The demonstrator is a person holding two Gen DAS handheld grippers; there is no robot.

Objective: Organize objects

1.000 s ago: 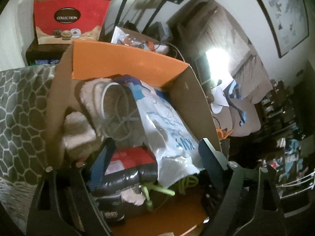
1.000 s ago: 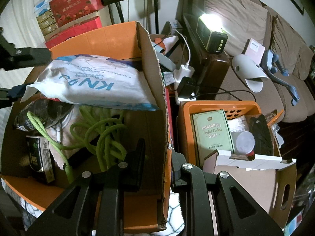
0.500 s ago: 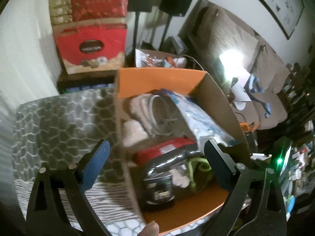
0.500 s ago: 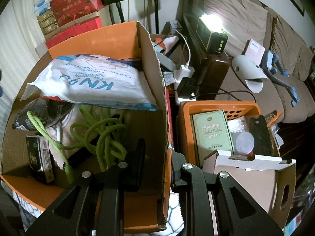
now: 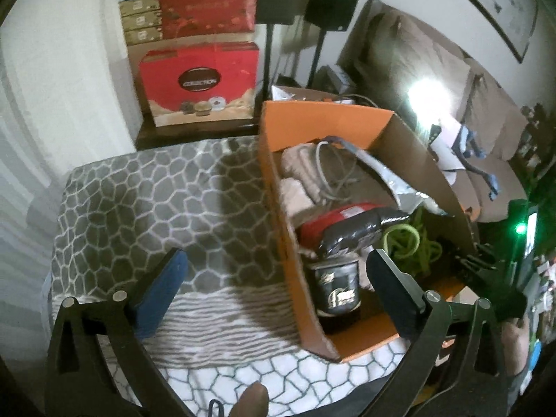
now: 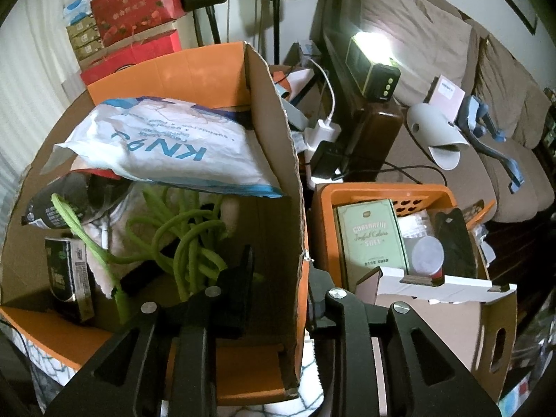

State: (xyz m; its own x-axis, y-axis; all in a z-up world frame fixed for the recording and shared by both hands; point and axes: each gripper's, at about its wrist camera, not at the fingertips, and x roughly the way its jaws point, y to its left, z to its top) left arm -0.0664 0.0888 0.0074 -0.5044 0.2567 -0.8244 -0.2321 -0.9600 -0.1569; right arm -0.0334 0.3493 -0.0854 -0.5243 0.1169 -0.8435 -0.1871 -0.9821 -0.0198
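Note:
An orange-lined cardboard box stands on a patterned blanket. It holds a white KN95 mask bag, a coiled green cord, a black pouch, a dark can and beige cloth. My left gripper hovers wide open above the box's left wall, its jaws still widening, and holds nothing. My right gripper straddles the box's right wall. Its jaws are opening, with the wall between them and one finger standing off it.
An orange basket with a green carton sits just right of the box. A white-edged brown carton is in front of it. A sofa with a lit lamp lies behind. Red gift boxes are stacked at the back.
My left gripper drew back out of the box and toward the blanket side, and its jaws spread wider. My right gripper stayed at the wall and its fingers parted slightly.

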